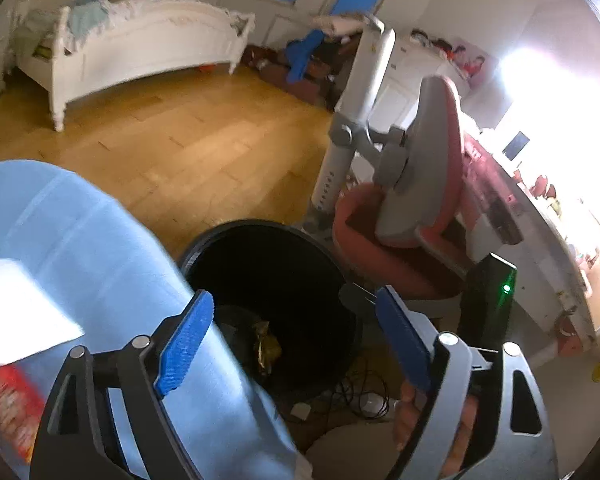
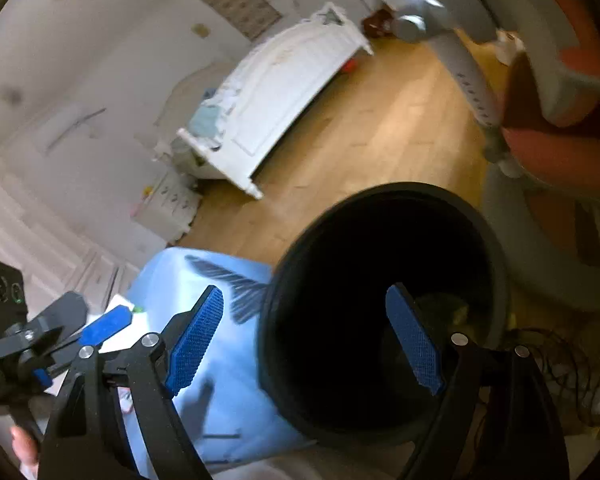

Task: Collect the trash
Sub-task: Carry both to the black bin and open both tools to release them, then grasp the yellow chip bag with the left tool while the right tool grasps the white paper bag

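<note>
A black round trash bin [image 1: 300,256] stands on the wood floor beside a light blue table. A crumpled gold wrapper [image 1: 266,346] lies inside it. My left gripper [image 1: 296,340] is open and empty, held above the bin's near side. In the right wrist view my right gripper [image 2: 312,340] is open and empty over the bin [image 2: 480,216], whose inside is dark. The left gripper [image 2: 100,326] also shows at the far left of that view, over the table. White paper [image 1: 16,308] and a red packet [image 1: 8,404] lie on the table at the left.
The light blue table [image 1: 100,240] [image 2: 228,400] touches the bin's left side. A red and grey chair [image 1: 420,184] and a desk [image 1: 560,260] stand to the right. Cables and a plug [image 1: 364,396] lie on the floor. A white bed [image 1: 140,48] stands far back.
</note>
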Available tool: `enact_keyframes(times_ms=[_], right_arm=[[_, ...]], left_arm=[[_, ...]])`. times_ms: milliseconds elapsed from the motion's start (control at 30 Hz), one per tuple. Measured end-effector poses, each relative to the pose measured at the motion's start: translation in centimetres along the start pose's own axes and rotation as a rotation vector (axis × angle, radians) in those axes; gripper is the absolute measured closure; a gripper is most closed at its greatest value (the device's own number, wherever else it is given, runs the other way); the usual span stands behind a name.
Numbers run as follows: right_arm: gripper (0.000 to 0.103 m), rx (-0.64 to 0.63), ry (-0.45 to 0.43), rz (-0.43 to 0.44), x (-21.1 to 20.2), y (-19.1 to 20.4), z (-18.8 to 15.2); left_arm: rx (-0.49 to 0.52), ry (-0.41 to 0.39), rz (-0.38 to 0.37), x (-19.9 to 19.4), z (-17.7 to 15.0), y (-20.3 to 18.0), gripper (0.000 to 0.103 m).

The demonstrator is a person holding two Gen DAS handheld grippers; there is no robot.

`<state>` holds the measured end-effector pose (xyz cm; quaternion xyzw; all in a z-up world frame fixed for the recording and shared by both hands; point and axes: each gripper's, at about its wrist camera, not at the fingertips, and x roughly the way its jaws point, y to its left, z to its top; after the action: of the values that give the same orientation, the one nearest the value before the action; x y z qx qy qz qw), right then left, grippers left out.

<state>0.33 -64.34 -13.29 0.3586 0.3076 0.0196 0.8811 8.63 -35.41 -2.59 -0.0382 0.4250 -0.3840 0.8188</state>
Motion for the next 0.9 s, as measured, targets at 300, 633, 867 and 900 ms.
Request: enact_keyframes(times_ms=[300, 633, 867, 900], right_arm=[[0.020, -0.308, 0.149, 0.176, 3.0, 13.4, -3.6], [0.020, -0.769, 0.263, 0.164, 8.8, 26.0, -8.5], [0.046, -0.837, 0.268, 0.078, 13.4, 28.8, -8.0], [0.054, -0.830, 0.280, 0.062, 14.0, 28.6, -7.7]], left_arm=[[0.004, -0.121, 0.207, -12.4, -6.4, 5.5, 0.013], [-0.038, -0.047, 0.506, -20.5, -14.7, 15.0, 0.013], [-0.014, 0.030, 0.485, -18.7, -15.6, 17.5, 0.021], [-0.013, 0.042, 0.475, -18.4, -15.6, 17.7, 0.034]])
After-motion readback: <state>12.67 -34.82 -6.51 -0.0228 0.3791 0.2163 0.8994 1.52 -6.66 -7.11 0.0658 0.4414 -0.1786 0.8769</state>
